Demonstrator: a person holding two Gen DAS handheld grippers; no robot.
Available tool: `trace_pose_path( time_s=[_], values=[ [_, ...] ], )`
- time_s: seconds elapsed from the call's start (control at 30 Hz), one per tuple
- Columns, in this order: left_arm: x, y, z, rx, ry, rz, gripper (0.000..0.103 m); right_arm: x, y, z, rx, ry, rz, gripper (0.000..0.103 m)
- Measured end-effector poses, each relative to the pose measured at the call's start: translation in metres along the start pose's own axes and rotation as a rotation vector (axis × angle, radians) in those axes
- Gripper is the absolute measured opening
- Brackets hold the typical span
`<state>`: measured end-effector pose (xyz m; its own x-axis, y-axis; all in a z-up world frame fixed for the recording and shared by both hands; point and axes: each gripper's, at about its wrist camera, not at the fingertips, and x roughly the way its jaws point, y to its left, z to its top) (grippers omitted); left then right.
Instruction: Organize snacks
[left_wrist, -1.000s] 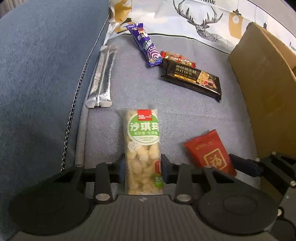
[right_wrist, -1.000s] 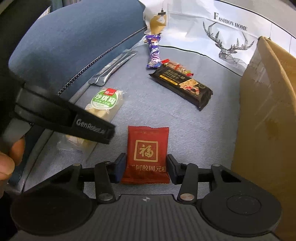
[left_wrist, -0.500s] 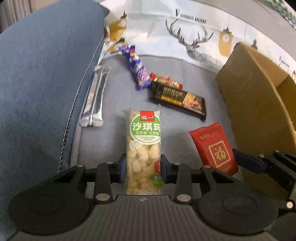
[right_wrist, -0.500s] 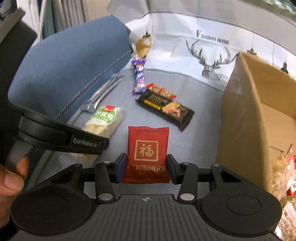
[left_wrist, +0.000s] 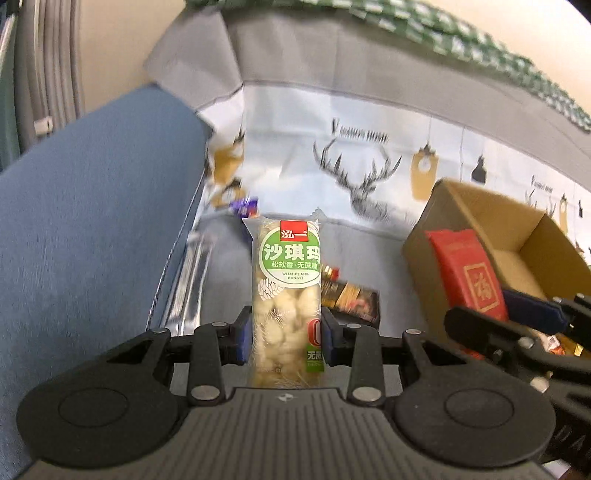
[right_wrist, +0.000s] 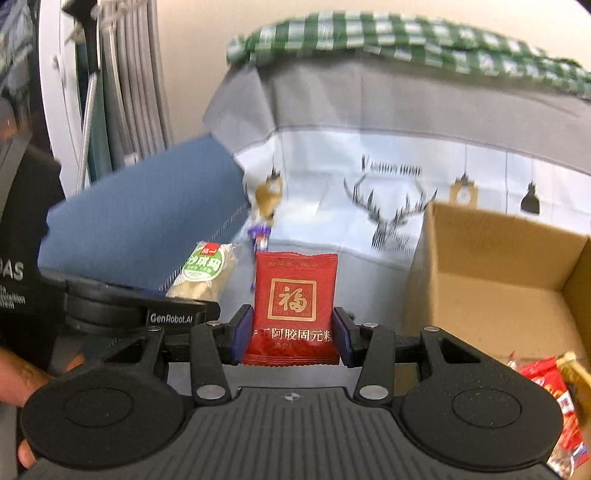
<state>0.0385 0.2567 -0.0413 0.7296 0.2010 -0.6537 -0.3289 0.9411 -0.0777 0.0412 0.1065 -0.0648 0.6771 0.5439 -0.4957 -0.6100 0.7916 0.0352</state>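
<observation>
My left gripper (left_wrist: 286, 338) is shut on a clear snack bar with a green round label (left_wrist: 286, 291), held upright above the sofa seat. My right gripper (right_wrist: 293, 334) is shut on a flat red packet with a gold character (right_wrist: 295, 306), also lifted off the seat. In the right wrist view the green-label bar (right_wrist: 205, 273) and the left gripper (right_wrist: 147, 312) show at the left. In the left wrist view the red packet (left_wrist: 469, 273) and the right gripper's blue finger (left_wrist: 532, 308) hang in front of the open cardboard box (left_wrist: 517, 236).
The cardboard box (right_wrist: 495, 266) stands at the right, with red snack packs (right_wrist: 554, 398) in its near corner. A dark bar (left_wrist: 351, 299), a purple wrapper (left_wrist: 243, 206) and silver sachets (left_wrist: 192, 280) lie on the grey seat. The blue sofa arm (left_wrist: 92, 221) rises at the left. A hand (right_wrist: 22, 380) holds the left gripper.
Both grippers have risen and tipped up with their snacks, which left the seat. The view now shows the box opening, the deer-print cover and the sofa back.
</observation>
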Motion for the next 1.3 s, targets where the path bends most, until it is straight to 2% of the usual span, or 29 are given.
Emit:
trace_pose_path(
  time_s=[0.17,0.57,0.83,1.3],
  values=[
    [-0.008,-0.009,0.005,0.004,-0.068,-0.027,0.039,-0.016,-0.013,0.007,0.011,-0.076,-0.007,0.048],
    [-0.021,-0.042,0.012,0.013,-0.188,-0.111,0.039,-0.049,-0.059,0.014,0.044,-0.17,-0.057,0.048],
    [-0.022,-0.08,0.017,0.033,-0.247,-0.206,0.039,-0.065,-0.1,0.013,0.083,-0.195,-0.127,0.048],
    [-0.018,-0.134,0.021,0.015,-0.296,-0.364,0.039,-0.084,-0.152,0.002,0.138,-0.204,-0.233,0.048]
  ],
)
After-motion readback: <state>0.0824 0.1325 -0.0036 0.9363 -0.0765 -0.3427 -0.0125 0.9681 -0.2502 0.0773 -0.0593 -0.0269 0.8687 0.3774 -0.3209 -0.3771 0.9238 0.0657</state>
